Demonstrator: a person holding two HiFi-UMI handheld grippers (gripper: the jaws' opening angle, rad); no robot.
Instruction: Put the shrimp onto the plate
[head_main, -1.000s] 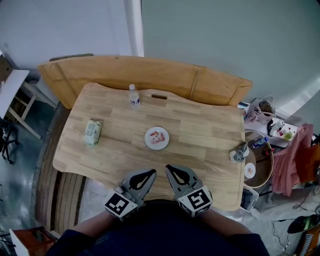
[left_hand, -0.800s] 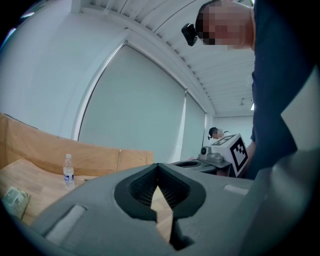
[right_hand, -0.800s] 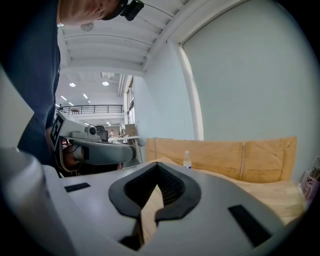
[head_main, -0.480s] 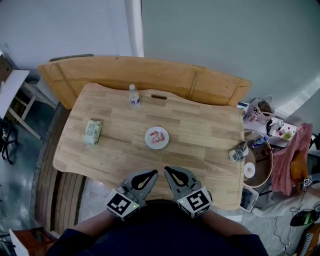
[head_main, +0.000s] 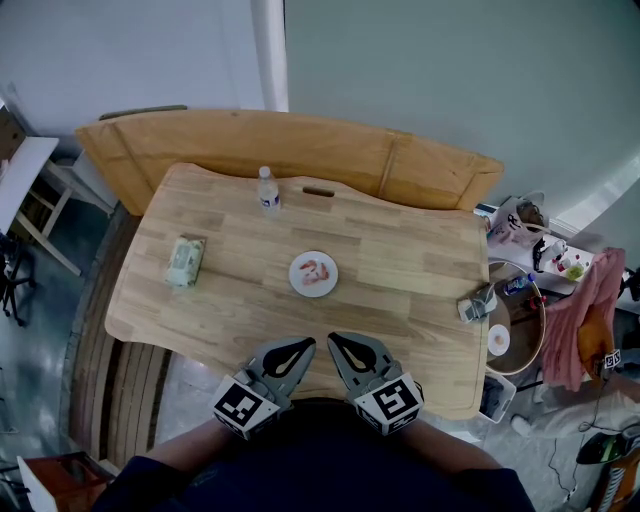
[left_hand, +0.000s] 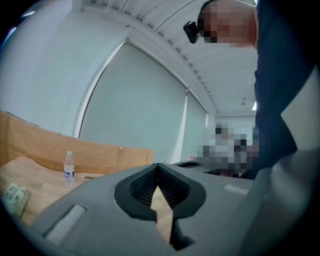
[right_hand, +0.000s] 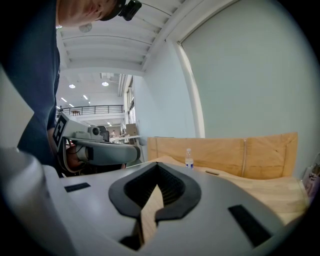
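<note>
My left claw (head_main: 303, 346) is pressed fully together with nothing between its pads. My right claw (head_main: 336, 340) is closed and empty too. Both sit at the near edge of the table (head_main: 410, 265), well apart from the shrimp (head_main: 314, 270), which lies on the plate (head_main: 298, 284) mid-table.

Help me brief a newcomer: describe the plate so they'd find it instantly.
Start at the light wooden table. Near its middle lies a small white plate, nearer the person than the water bottle. It alone is round and carries pink shrimp.
</note>
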